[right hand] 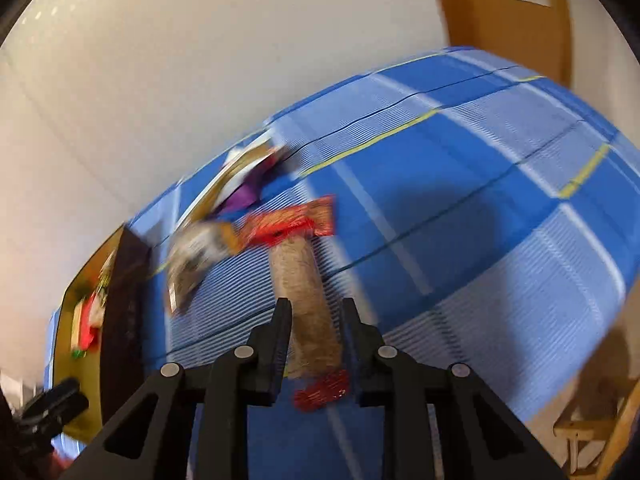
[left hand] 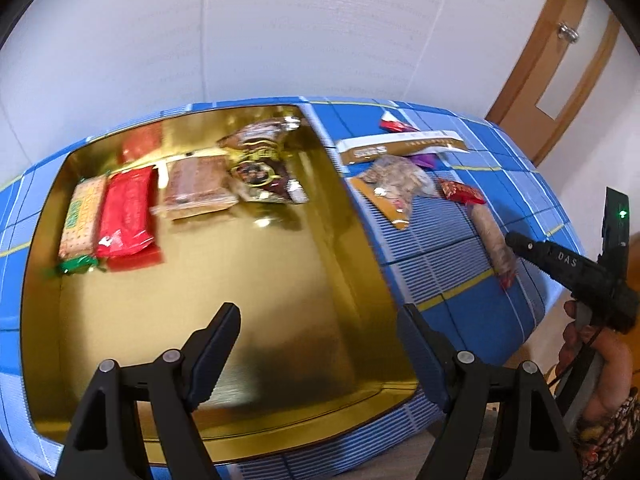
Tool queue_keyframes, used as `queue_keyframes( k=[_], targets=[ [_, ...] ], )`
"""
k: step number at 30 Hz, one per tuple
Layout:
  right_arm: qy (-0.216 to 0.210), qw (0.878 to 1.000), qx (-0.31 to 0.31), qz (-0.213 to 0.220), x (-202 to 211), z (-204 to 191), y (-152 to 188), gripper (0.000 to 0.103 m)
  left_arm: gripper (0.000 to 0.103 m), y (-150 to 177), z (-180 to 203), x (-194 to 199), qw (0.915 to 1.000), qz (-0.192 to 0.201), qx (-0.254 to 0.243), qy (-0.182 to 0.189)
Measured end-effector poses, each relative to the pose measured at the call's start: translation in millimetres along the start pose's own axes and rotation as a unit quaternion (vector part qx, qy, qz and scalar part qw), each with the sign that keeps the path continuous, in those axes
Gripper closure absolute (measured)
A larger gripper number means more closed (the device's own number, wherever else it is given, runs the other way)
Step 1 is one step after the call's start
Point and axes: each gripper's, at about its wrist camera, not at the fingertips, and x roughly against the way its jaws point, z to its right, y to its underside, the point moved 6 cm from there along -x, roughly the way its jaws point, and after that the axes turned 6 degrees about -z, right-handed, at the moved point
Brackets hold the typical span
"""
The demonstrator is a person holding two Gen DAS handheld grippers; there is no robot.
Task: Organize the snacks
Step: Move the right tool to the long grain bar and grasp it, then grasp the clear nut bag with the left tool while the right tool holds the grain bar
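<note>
A gold tray (left hand: 304,288) on a blue checked cloth holds several snack packs at its far side, among them a red pack (left hand: 126,216). My left gripper (left hand: 316,324) is open and empty above the tray's near half. A long tan snack roll with red ends (right hand: 308,304) lies on the cloth right of the tray; it also shows in the left wrist view (left hand: 494,240). My right gripper (right hand: 314,316) has a finger on each side of the roll, close to its sides; a firm grip cannot be told. A red packet (right hand: 288,220) lies past the roll's far end.
More loose snacks lie on the cloth right of the tray: a clear bag of biscuits (left hand: 394,184), a white and gold box (left hand: 400,146), a purple wrapper (right hand: 244,194). A white wall stands behind. A wooden door (left hand: 556,64) is at the right.
</note>
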Motion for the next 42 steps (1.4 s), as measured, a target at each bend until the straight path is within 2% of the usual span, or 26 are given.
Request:
queue_keyframes(
  k=[2, 6, 9, 11, 13, 18, 21, 23, 30, 34, 36, 37, 42],
  targets=[
    [-0.002, 1.000, 0.000, -0.002, -3, 1, 0, 0.064, 0.022, -3, 9, -1, 1.0000, 0.000, -0.010, -0.001],
    [0.004, 1.000, 0.028, -0.004, -22, -25, 10, 0.063, 0.020, -16, 28, -4, 0.9991, 0.002, -0.041, -0.011],
    [0.058, 0.995, 0.078, 0.018, -26, -29, 19, 0.063, 0.018, -29, 43, -10, 0.9978, -0.008, -0.064, -0.013],
    [0.075, 0.991, 0.101, 0.041, -28, -31, 24, 0.068, 0.018, -37, 53, -17, 0.9963, -0.018, -0.082, -0.016],
    [0.074, 0.991, 0.102, 0.041, -28, -31, 24, 0.072, 0.018, -44, 60, -23, 0.9954, -0.027, -0.090, -0.017],
    [0.068, 0.992, 0.093, 0.044, -23, -24, 25, 0.072, 0.017, -63, 75, -41, 0.9919, -0.034, -0.117, -0.035],
    [0.077, 0.993, 0.074, 0.050, -16, -13, 25, 0.072, 0.017, -78, 83, -54, 0.9879, -0.027, -0.142, -0.056],
    [0.081, 0.993, 0.060, 0.054, -13, -6, 23, 0.072, 0.017, -92, 88, -67, 0.9823, -0.023, -0.164, -0.088],
    [0.049, 0.997, 0.028, 0.056, -12, 2, 21, 0.072, 0.017, -122, 90, -114, 0.9734, -0.051, -0.191, -0.116],
    [0.048, 0.997, 0.027, 0.056, -11, 3, 21, 0.072, 0.019, -124, 88, -131, 0.9751, -0.075, -0.179, -0.107],
    [0.045, 0.997, 0.023, 0.055, -12, 3, 20, 0.072, 0.031, -118, 94, -137, 0.9742, -0.085, -0.188, -0.092],
    [0.042, 0.997, 0.021, 0.055, -12, 4, 20, 0.072, 0.041, -117, 96, -135, 0.9762, -0.078, -0.186, -0.080],
    [0.029, 0.998, 0.008, 0.056, -12, 6, 20, 0.072, 0.042, -101, 111, -131, 0.9708, -0.094, -0.216, -0.047]
  ],
)
